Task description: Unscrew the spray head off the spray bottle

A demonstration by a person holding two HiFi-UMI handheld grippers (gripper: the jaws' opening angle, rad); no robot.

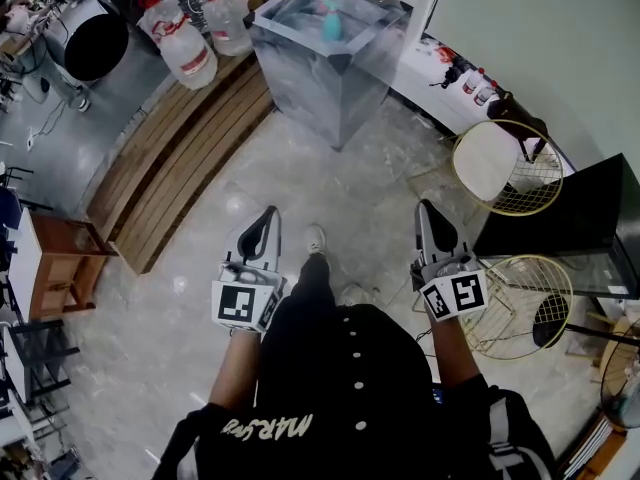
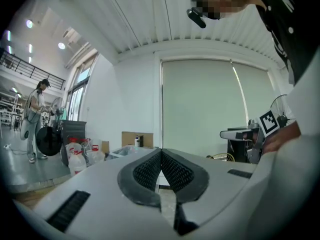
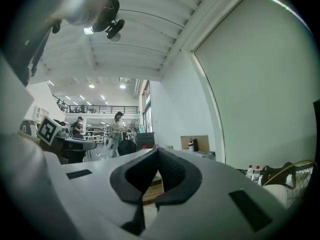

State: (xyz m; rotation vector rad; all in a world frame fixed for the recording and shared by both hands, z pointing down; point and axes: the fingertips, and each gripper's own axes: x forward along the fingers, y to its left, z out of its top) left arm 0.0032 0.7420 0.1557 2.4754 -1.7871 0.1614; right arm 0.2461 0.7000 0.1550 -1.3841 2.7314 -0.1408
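A teal spray bottle (image 1: 331, 23) stands on a shiny grey table (image 1: 345, 98) at the top of the head view, well ahead of both grippers. My left gripper (image 1: 270, 213) is held out at waist height over the floor, pointing towards the table. In the left gripper view its jaws (image 2: 161, 151) are shut with nothing between the pads. My right gripper (image 1: 426, 206) is held level beside it, a body's width to the right. It too is shut and empty (image 3: 157, 150).
Water jugs (image 1: 187, 53) stand at the back left by a black fan (image 1: 95, 46). A wooden platform (image 1: 180, 158) runs along the left. Two wire chairs (image 1: 505, 168) (image 1: 525, 303) and a black cabinet (image 1: 575, 218) stand at the right. A person (image 2: 35, 119) stands far off.
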